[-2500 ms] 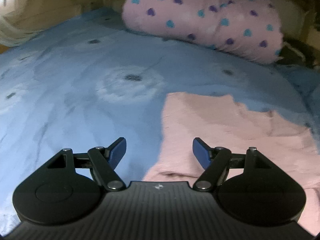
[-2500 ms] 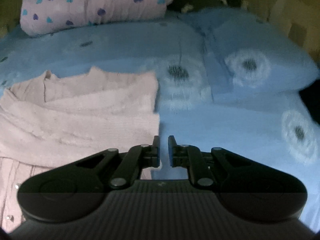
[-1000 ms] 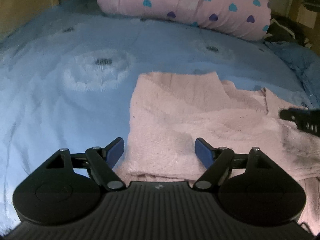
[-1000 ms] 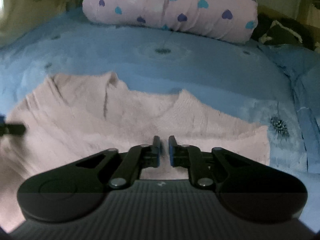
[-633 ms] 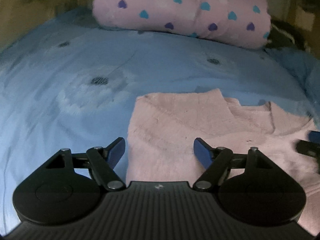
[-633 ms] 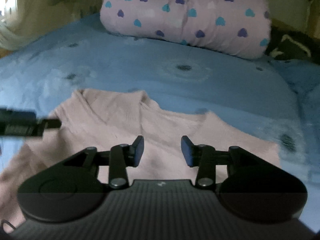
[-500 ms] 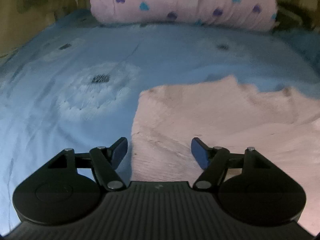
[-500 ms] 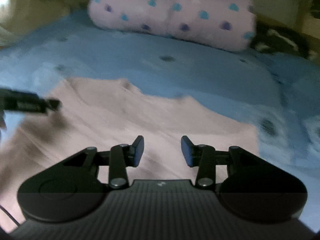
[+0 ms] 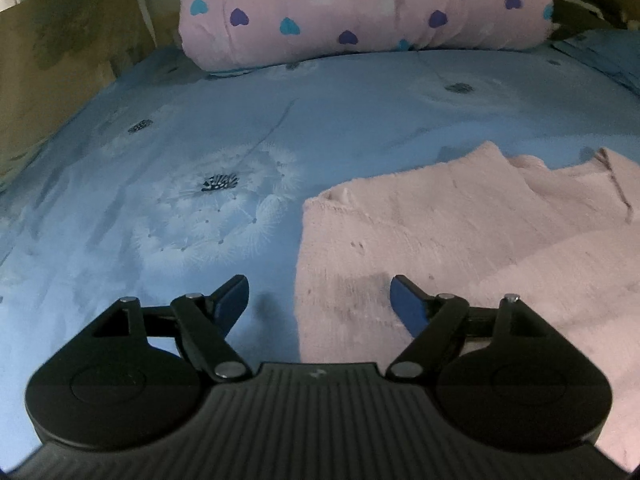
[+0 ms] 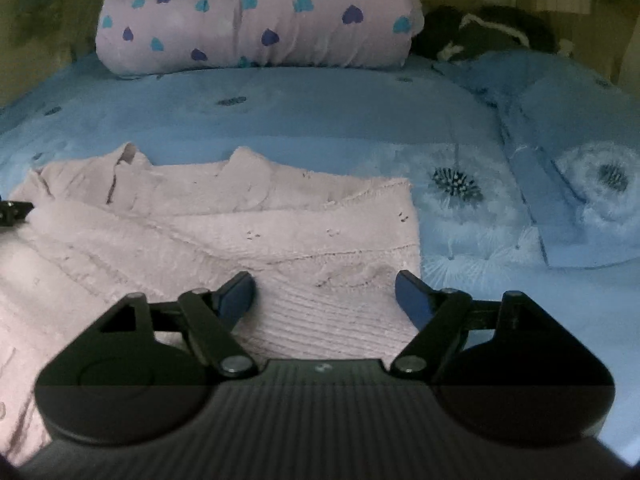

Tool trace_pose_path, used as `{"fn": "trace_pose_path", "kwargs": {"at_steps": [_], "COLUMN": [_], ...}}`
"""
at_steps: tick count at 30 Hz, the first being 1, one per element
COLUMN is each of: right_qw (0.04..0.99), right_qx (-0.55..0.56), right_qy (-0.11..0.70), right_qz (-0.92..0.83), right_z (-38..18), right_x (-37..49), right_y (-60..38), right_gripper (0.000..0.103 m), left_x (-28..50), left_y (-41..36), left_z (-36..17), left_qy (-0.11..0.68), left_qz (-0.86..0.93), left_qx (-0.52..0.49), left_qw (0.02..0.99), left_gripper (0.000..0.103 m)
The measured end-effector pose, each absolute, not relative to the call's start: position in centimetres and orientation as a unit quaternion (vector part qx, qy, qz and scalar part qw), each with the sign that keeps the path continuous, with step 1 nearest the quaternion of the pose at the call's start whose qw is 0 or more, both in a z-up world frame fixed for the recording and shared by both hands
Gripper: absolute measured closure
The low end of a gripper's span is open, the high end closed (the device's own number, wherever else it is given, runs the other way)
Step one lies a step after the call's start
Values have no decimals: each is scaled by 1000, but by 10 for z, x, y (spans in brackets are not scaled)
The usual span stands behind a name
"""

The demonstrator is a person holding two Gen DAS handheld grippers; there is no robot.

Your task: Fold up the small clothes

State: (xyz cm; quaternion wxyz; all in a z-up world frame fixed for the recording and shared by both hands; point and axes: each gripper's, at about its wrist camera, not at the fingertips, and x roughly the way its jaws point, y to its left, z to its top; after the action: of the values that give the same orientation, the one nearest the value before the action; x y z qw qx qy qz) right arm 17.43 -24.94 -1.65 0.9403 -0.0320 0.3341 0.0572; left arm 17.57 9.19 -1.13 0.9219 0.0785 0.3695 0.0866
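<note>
A small pink knitted sweater (image 9: 460, 236) lies flat on a blue bedsheet (image 9: 180, 152), its sleeves folded in over the body. My left gripper (image 9: 318, 300) hovers over the sweater's left edge, jaws wide and opening, nothing pressed between the pads. In the right wrist view the same sweater (image 10: 224, 224) fills the left half. My right gripper (image 10: 325, 295) stands over its right part, near the right edge, jaws opening wide, with knit below them but no pad pressing on it. The left gripper's tip (image 10: 12, 212) pokes in at the left rim.
A rolled pink blanket with blue and purple hearts (image 9: 360, 8) lies across the far end of the bed. A blue dandelion-print pillow (image 10: 576, 152) sits at the right, with a dark bundle (image 10: 488, 32) behind it. A wall (image 9: 60, 52) borders the bed's left side.
My right gripper went from shut to wide open and shifted towards the sweater's right edge. The left gripper stayed open and settled over the sweater's left edge.
</note>
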Motion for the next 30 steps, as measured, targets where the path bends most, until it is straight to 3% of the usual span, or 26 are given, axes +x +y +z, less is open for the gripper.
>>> {"fn": "trace_pose_path", "kwargs": {"at_steps": [11, 18, 30], "right_qw": [954, 951, 944], "right_qx": [22, -3, -54], "right_qy": [286, 279, 285], "right_qz": [84, 137, 160], "right_z": [67, 86, 84], "right_x": [107, 29, -86], "right_y": [-247, -220, -194], "right_gripper": [23, 23, 23], "left_x": [78, -3, -117], "left_y": [86, 84, 56], "left_z": [65, 99, 78], "left_qy": [352, 342, 373], "left_qz": [43, 24, -15], "left_qx": [82, 80, 106], "left_qw": [931, 936, 921], "left_gripper": [21, 20, 20]}}
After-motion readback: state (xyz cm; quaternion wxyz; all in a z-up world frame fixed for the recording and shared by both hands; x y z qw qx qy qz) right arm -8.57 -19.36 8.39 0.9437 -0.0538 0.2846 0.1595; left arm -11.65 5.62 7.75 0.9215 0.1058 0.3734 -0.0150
